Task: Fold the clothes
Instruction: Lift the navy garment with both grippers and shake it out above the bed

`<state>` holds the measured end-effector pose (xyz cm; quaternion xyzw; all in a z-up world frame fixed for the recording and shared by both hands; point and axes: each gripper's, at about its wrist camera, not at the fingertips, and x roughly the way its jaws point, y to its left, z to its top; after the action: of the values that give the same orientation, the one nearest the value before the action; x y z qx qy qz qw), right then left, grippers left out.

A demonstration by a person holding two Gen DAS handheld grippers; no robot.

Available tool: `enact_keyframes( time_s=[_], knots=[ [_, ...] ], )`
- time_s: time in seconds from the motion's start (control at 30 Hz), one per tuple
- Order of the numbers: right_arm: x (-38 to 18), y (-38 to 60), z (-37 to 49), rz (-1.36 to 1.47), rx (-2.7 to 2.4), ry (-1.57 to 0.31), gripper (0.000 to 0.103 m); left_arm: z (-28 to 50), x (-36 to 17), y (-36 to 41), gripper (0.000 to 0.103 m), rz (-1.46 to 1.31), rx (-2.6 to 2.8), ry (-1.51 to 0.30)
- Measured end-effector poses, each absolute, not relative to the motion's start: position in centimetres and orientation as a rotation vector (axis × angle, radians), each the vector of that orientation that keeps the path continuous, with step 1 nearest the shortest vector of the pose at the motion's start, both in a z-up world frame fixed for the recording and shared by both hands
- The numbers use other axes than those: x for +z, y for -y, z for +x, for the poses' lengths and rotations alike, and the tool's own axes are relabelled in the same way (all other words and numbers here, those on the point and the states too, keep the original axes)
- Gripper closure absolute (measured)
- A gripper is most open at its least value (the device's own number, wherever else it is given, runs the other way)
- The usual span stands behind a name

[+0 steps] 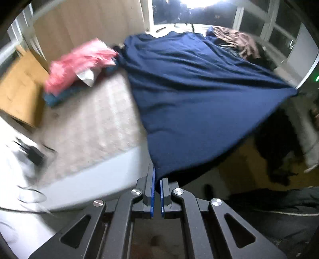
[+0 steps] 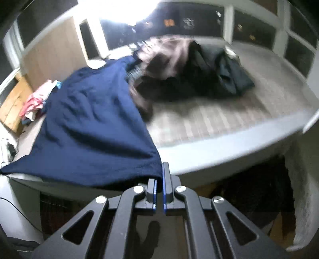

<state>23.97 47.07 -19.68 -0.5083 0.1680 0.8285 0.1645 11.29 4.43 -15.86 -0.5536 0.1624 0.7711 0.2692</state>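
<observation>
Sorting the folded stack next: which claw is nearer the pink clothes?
Left. The left claw grips the navy garment's corner on the side where the pink clothes lie; the right claw grips the opposite corner, farther away.

A home bedroom — a mattress (image 2: 229, 119) strewn with clothes (image 2: 199, 75), beneath windows (image 1: 249, 18).

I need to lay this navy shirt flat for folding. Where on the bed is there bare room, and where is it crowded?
Both grippers, left and right, pinch the navy shirt. Bare mattress lies in front of the dark clothes pile, right of the shirt. Another bare strip lies between the shirt and the pink clothes. The window side is crowded.
</observation>
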Motion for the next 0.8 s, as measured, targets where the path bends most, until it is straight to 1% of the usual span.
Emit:
enact_keyframes(
  time_s=[0.1,0.17,0.27,0.37,0.43,0.47,0.5,0.53,0.63,0.67,0.7,0.8],
  knots=[
    [-22.6,-46.7,23.7,-1.531,2.299,-0.485,0.099,12.0,-20.5,-4.5,0.100,-1.609,1.992,-0.448],
    [-22.6,-46.5,23.2,-1.532,2.310,-0.507,0.099,11.8,-20.5,-4.0,0.100,-1.610,1.995,-0.434],
    [-19.1,-46.2,22.3,-1.450,2.387,-0.489,0.099,10.5,-16.7,-2.7,0.100,-1.521,2.078,-0.428],
    [-13.0,-45.9,21.8,-1.281,2.520,-0.502,0.099,8.9,-9.8,-1.0,0.100,-1.369,2.224,-0.450],
    [-9.6,-45.2,22.0,-1.181,2.573,-0.448,0.099,8.8,-5.6,-1.2,0.100,-1.252,2.289,-0.474],
    [-8.9,-44.9,21.9,-1.158,2.578,-0.430,0.099,8.7,-4.5,-1.4,0.100,-1.209,2.297,-0.481],
    [-9.3,-44.8,22.0,-1.173,2.559,-0.425,0.099,9.2,-4.4,-1.6,0.100,-1.206,2.275,-0.470],
    [-10.3,-44.8,22.2,-1.217,2.526,-0.433,0.099,9.7,-5.3,-1.9,0.100,-1.227,2.231,-0.463],
    [-16.1,-45.1,22.3,-1.397,2.411,-0.497,0.099,10.6,-10.5,-3.8,0.100,-1.367,2.081,-0.491],
    [-17.5,-45.1,22.4,-1.443,2.386,-0.510,0.099,10.9,-12.5,-4.0,0.100,-1.434,2.036,-0.466],
    [-18.5,-45.0,22.4,-1.484,2.367,-0.519,0.099,11.3,-14.2,-3.8,0.100,-1.500,1.993,-0.444],
    [-21.1,-45.3,21.8,-1.580,2.337,-0.571,0.099,10.2,-17.8,-4.4,0.100,-1.601,1.949,-0.472]
  ],
)
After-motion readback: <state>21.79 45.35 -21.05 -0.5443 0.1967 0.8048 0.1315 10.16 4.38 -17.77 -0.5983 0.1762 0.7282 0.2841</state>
